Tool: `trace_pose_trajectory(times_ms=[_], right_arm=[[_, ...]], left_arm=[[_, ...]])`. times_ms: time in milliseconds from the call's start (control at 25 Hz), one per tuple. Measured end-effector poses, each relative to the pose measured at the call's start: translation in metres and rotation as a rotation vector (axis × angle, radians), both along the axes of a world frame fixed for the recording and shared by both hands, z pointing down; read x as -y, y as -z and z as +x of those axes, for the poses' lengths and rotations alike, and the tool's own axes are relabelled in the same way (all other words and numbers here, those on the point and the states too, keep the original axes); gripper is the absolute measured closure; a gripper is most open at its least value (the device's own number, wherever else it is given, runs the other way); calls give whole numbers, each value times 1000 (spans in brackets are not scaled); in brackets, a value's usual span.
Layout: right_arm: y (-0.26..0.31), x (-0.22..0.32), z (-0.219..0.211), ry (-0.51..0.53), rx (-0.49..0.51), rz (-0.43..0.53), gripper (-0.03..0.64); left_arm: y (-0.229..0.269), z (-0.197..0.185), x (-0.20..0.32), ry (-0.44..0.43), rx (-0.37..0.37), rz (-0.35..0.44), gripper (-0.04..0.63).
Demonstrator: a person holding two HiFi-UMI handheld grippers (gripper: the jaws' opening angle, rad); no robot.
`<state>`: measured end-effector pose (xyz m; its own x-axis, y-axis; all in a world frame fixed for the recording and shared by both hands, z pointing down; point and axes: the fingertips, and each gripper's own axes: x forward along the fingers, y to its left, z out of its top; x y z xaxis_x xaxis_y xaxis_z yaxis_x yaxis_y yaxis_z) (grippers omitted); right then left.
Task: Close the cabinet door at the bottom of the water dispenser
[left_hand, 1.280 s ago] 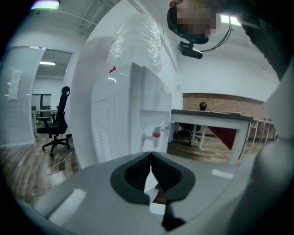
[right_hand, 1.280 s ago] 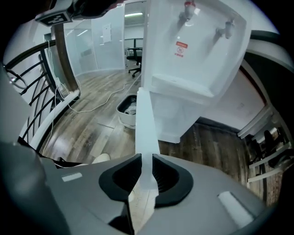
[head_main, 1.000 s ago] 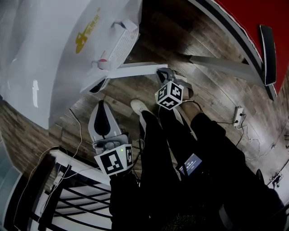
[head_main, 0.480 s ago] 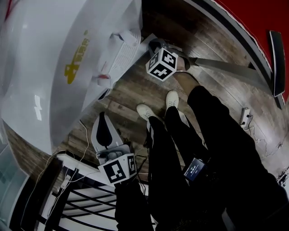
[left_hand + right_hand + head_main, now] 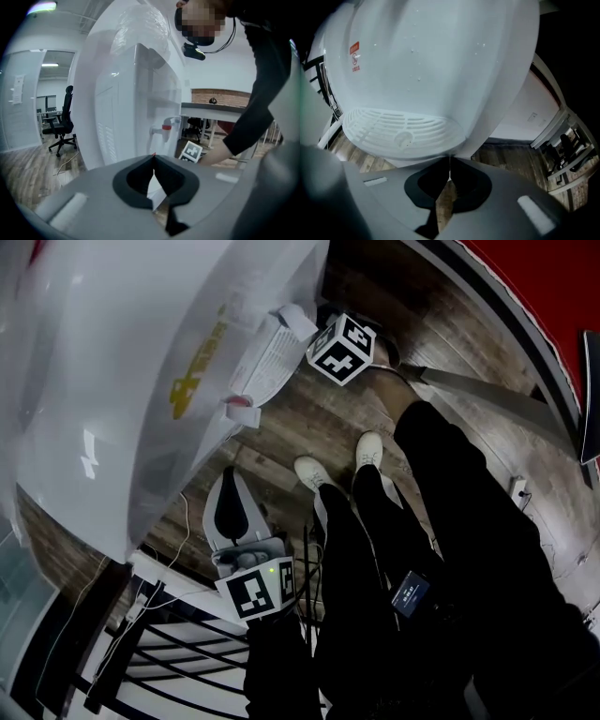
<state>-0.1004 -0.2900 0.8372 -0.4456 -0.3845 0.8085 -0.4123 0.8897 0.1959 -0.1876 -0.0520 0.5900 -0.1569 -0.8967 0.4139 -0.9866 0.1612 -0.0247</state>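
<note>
White water dispenser (image 5: 141, 381): on the wooden floor (image 5: 319, 418), upper left in the head view.
Cabinet door (image 5: 466, 143): low on its front, under the drip tray (image 5: 398, 131); whether fully shut, cannot tell.
Right gripper (image 5: 450, 161): jaws just closed together, empty, tips right by the door.
Left gripper (image 5: 153, 158): jaws pressed together, empty, apart from the dispenser.

One water dispenser (image 5: 141, 381), two hand-held grippers (image 5: 153, 157) (image 5: 450, 161), two white shoes (image 5: 309, 472) (image 5: 368, 448).

White water dispenser (image 5: 141, 352), red-tipped tap (image 5: 167, 127), brown wood-plank floor (image 5: 319, 418), black trousers (image 5: 450, 521)
</note>
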Motion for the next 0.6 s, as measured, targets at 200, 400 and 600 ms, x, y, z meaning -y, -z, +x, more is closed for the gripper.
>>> trace_pose_trajectory(times_ms=[200, 400, 600], right_arm=[[17, 6, 8, -37, 68, 24, 611], [55, -3, 33, -93, 187, 37, 617], [105, -23, 72, -161, 259, 85, 617]], left_arm=[[5, 4, 5, 0, -26, 20, 588], [16, 0, 12, 24, -40, 54, 588], [49, 0, 19, 37, -44, 117, 588]])
